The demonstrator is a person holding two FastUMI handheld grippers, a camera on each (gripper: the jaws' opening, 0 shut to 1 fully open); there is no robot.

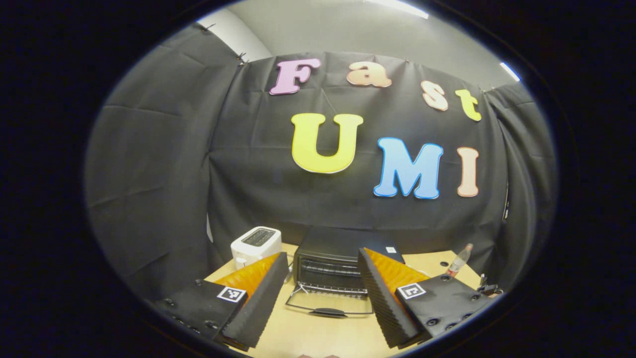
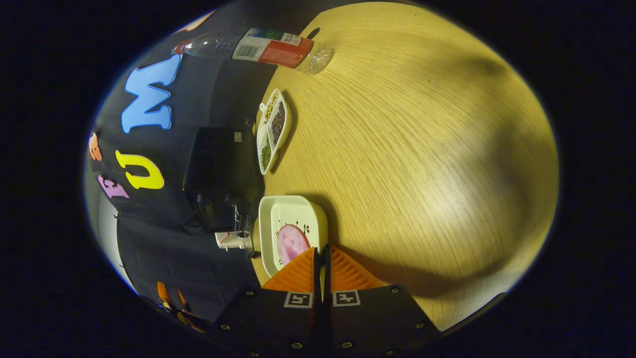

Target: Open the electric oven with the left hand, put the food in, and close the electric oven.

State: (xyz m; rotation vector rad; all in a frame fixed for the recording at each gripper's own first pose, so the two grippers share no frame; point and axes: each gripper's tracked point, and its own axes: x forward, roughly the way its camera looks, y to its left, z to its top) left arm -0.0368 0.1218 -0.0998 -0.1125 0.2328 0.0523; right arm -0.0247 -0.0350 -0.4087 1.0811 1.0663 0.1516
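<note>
The black boxy electric oven (image 1: pixel 332 258) stands with its glass door (image 1: pixel 329 304) dropped flat; left gripper (image 1: pixel 323 278) gapes wide, right gripper (image 2: pixel 320 256) pinches the white square dish (image 2: pixel 290 233) rim.

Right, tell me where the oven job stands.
Done: the oven door lies open, and the left gripper is open, off it. In hand: the right gripper appears shut on the rim of the dish holding the food. Left: put the dish inside, close the door.

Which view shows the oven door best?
The left gripper view: the oven faces the camera with its door folded down open on the table. The right gripper view shows the oven sideways at the edge, its door hard to make out.
</note>
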